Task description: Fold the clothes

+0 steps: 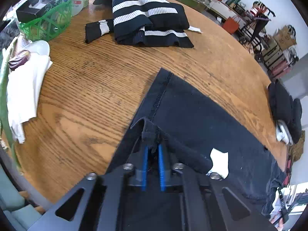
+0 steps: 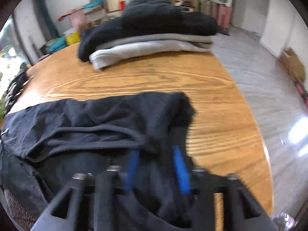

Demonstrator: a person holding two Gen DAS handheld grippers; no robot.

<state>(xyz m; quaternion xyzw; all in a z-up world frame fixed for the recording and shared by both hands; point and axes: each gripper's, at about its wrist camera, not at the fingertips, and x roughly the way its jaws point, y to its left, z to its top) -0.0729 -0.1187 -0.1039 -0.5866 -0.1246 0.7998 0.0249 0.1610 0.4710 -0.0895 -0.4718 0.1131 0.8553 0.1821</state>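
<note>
- My left gripper [image 1: 153,146] is pinched on the hem of the dark garment [image 1: 202,119], lifting one edge so I can fold it over.
- My right gripper [image 2: 156,154] has bunched cloth between its blue fingers [image 2: 179,165]; the picture is blurred, so I can't tell whether it grips.
- The garment lies flat on the wooden table [image 1: 86,96], directly ahead of both claws.

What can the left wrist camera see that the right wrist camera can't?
Only the left wrist view shows the folded black sweater with white stripes, a green basket, a white cloth and a white tag on the dark garment.

Only the right wrist view shows a folded stack up close, a black piece on top of a grey piece.

Both show the wooden table and the same dark garment. The left gripper is shut on its edge; the right gripper has cloth between its fingers.
</note>
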